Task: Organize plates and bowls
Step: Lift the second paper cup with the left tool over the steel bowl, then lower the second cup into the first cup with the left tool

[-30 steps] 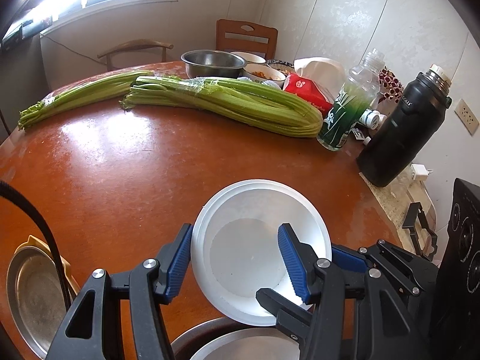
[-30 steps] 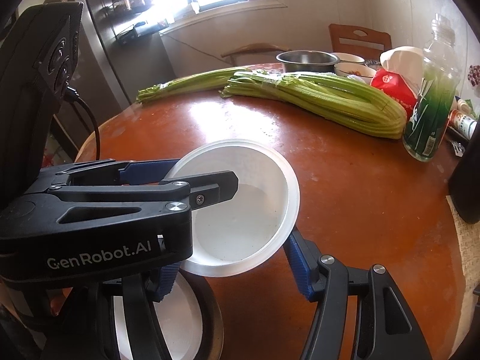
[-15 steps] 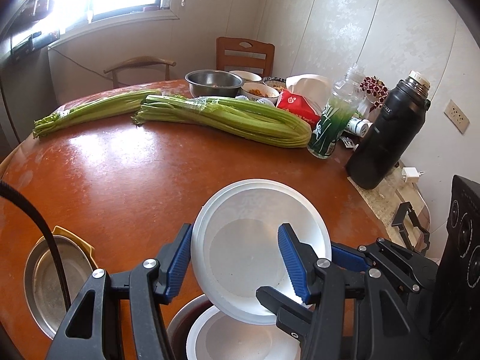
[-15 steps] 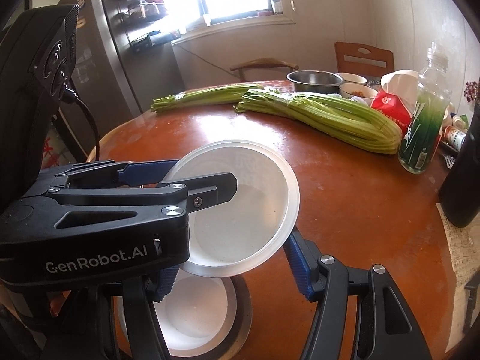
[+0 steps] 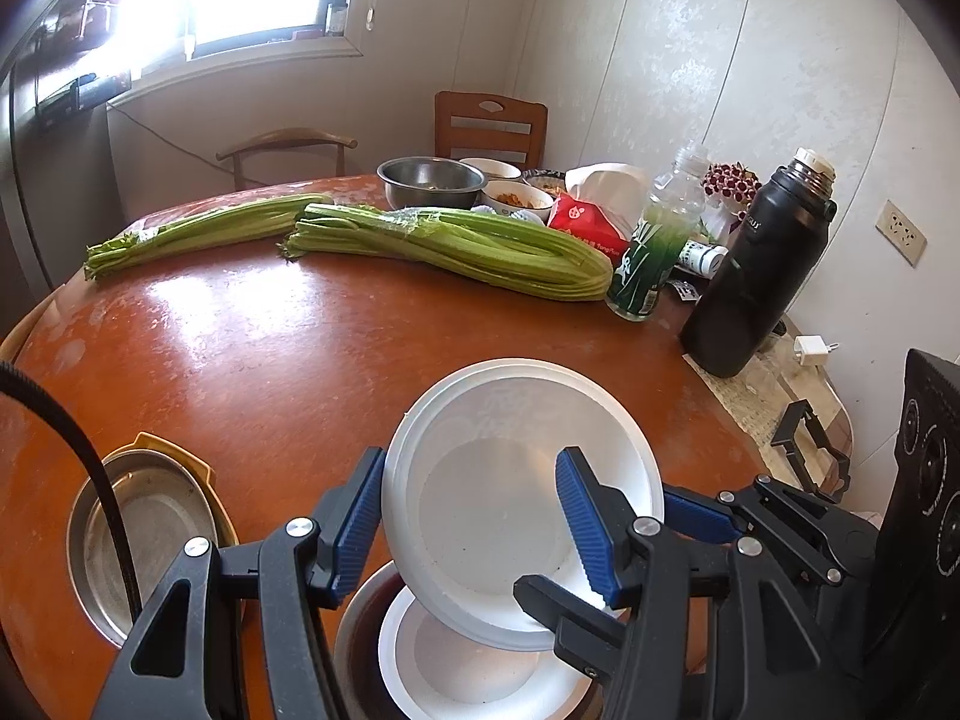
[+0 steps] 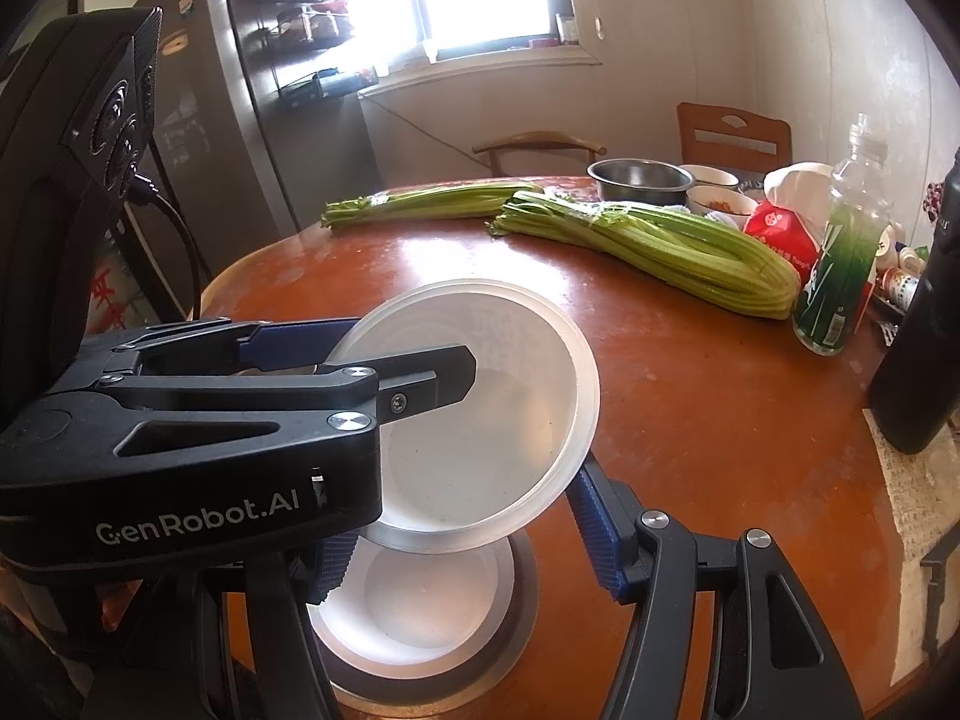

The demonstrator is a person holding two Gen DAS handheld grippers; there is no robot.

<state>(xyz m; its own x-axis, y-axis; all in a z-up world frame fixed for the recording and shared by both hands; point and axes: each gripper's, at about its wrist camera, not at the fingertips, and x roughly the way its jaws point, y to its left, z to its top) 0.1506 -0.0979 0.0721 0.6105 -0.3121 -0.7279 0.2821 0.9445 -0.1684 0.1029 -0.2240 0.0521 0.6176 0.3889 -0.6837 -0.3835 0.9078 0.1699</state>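
A white bowl [image 5: 498,480] [image 6: 480,450] hangs tilted above the round brown table [image 5: 270,372], held from both sides. My left gripper [image 5: 468,519] is shut on its left wall, one finger outside the rim and one inside. On the opposite wall my right gripper [image 6: 462,546] is shut the same way, its left finger hidden behind the left gripper's body. Directly below, a second white bowl [image 5: 468,666] [image 6: 420,600] sits in a steel dish [image 6: 522,600] at the table's near edge.
A steel plate on a yellow dish [image 5: 138,540] lies near left. Two celery bundles [image 5: 456,246] cross the table's far half. Behind them are a steel bowl [image 5: 429,180] and food bowls. A green bottle [image 5: 654,252] and black flask [image 5: 756,276] stand right.
Both grippers have risen and drawn back with the white bowl between them. The second white bowl in the steel dish beneath has come into view.
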